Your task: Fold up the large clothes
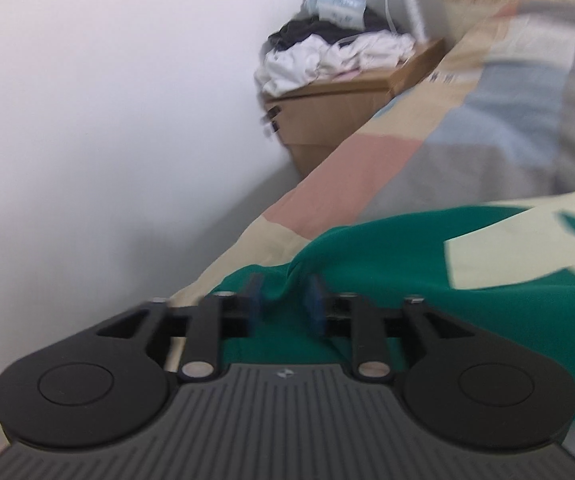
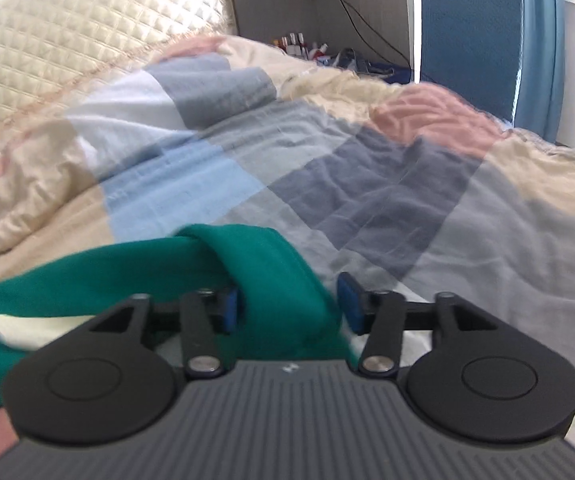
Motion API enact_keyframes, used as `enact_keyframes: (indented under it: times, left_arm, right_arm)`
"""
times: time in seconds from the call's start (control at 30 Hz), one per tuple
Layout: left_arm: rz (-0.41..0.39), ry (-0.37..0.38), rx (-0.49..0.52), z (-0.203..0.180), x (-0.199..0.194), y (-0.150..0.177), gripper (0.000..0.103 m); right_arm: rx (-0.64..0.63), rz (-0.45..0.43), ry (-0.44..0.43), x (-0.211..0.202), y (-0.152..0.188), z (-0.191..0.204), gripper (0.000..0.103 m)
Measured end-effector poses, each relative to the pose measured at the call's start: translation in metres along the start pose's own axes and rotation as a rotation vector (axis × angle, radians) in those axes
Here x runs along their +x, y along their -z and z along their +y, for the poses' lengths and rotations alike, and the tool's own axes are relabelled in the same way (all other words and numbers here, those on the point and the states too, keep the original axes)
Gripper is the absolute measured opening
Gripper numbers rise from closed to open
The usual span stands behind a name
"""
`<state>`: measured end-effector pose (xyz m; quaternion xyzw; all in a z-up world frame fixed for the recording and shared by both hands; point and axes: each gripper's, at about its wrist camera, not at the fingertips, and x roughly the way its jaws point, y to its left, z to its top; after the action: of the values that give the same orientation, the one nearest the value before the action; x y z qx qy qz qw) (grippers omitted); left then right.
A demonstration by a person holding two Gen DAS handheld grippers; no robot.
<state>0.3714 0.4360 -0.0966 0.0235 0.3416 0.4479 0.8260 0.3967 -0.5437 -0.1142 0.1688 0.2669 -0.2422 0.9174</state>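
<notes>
Lying across the near part of a patchwork quilt (image 2: 327, 184), the green garment (image 1: 387, 280) with cream patches, one edge reaching close to the bed's side by the white wall (image 1: 87, 120). Straddling a raised green fold, the left gripper (image 1: 285, 300): jaws standing apart, blue pads (image 1: 314, 300) flanking the ridge without pressing it. Standing apart too, the jaws of the right gripper (image 2: 289, 304), a rolled green edge sitting loose in the gap, touching or nearly touching the left pad while the right pad stays clear of the cloth.

Stretching away beyond the right gripper, a wide run of open quilt, rumpled toward the far side. Showing only in the left wrist view: the wall, a cardboard box (image 1: 327, 116) heaped with clothes (image 1: 327, 52) just beside the bed. Showing only in the right wrist view: a quilted cream headboard (image 2: 87, 28), a blue chair (image 2: 471, 24), small bottles (image 2: 299, 46) and a cable on a far surface.
</notes>
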Motion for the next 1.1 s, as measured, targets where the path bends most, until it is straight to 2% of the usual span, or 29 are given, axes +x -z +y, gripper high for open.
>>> enact_keyframes:
  times: [0.03, 0.2, 0.33, 0.37, 0.53, 0.63, 0.77, 0.93, 0.97, 1.0, 1.03, 1.1]
  left_arm:
    - [-0.012, 0.027, -0.022, 0.006, -0.015, -0.001, 0.052]
    - [-0.044, 0.213, -0.057, 0.018, -0.096, 0.005, 0.052]
    - [-0.014, 0.389, -0.101, 0.023, -0.165, 0.022, 0.053]
    - [-0.027, 0.41, -0.113, 0.021, -0.184, 0.033, 0.053]
    - [-0.021, 0.532, -0.04, -0.002, -0.263, 0.077, 0.053]
    - [-0.003, 0.622, -0.059, -0.008, -0.301, 0.101, 0.053]
    - [0.054, 0.733, -0.1, -0.014, -0.33, 0.132, 0.054]
    - [0.156, 0.783, -0.118, -0.016, -0.336, 0.169, 0.057]
    - [0.179, 0.784, -0.131, -0.012, -0.325, 0.173, 0.058]
    - [0.191, 0.781, -0.143, -0.011, -0.319, 0.178, 0.058]
    - [0.195, 0.775, -0.153, -0.008, -0.309, 0.18, 0.058]
    - [0.211, 0.748, -0.157, -0.007, -0.299, 0.187, 0.06]
  right_arm:
    - [0.006, 0.003, -0.016, -0.012, -0.001, 0.0, 0.062]
    - [0.041, -0.014, -0.156, -0.085, -0.008, 0.005, 0.062]
    - [0.057, -0.015, -0.284, -0.146, -0.006, 0.018, 0.062]
    - [0.062, -0.013, -0.313, -0.161, -0.003, 0.021, 0.062]
    - [0.161, 0.06, -0.45, -0.227, 0.022, 0.025, 0.063]
    - [0.172, 0.123, -0.499, -0.252, 0.047, 0.028, 0.063]
    - [0.16, 0.197, -0.518, -0.269, 0.083, 0.034, 0.065]
    - [0.053, 0.312, -0.492, -0.269, 0.121, 0.047, 0.065]
    - [0.034, 0.325, -0.485, -0.268, 0.126, 0.048, 0.07]
    - [0.032, 0.337, -0.484, -0.265, 0.13, 0.048, 0.081]
    - [0.038, 0.349, -0.486, -0.262, 0.133, 0.047, 0.086]
    - [0.036, 0.387, -0.495, -0.253, 0.138, 0.046, 0.087]
